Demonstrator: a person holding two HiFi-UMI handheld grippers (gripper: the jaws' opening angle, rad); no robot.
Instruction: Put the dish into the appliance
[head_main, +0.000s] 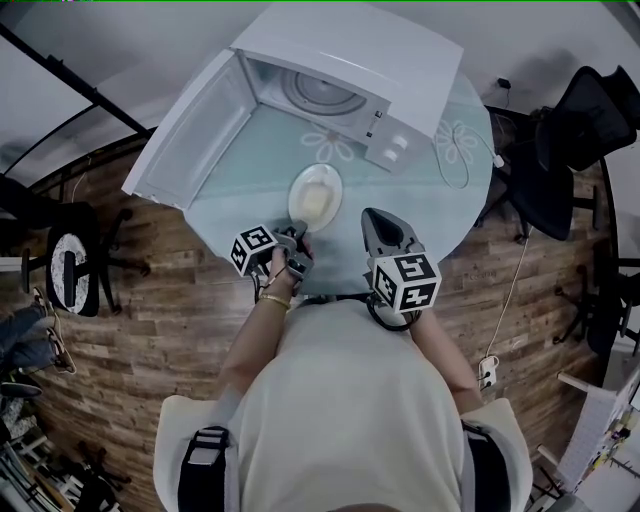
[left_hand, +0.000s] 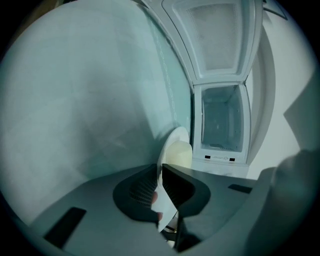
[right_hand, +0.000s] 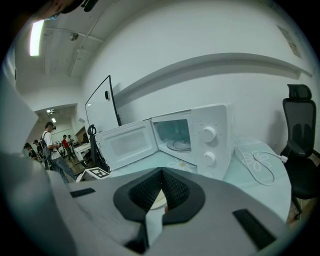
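A cream oval dish (head_main: 315, 192) lies on the pale green round table (head_main: 232, 205), just in front of the white microwave (head_main: 340, 60). The microwave's door (head_main: 195, 135) swings wide to the left, showing the glass turntable (head_main: 320, 95). My left gripper (head_main: 296, 232) is shut on the dish's near rim; in the left gripper view the dish (left_hand: 177, 150) runs edge-on between its pads, my left gripper (left_hand: 161, 175) facing the microwave (left_hand: 220, 125). My right gripper (head_main: 372, 215) hovers to the right of the dish, shut and holding nothing; from my right gripper (right_hand: 161, 175) the microwave (right_hand: 200, 135) stands ahead.
A white cable (head_main: 460, 150) loops over the table to the right of the microwave. Black office chairs stand at the right (head_main: 585, 120) and left (head_main: 75, 265) on the wooden floor. People stand far off at the left (right_hand: 50, 140).
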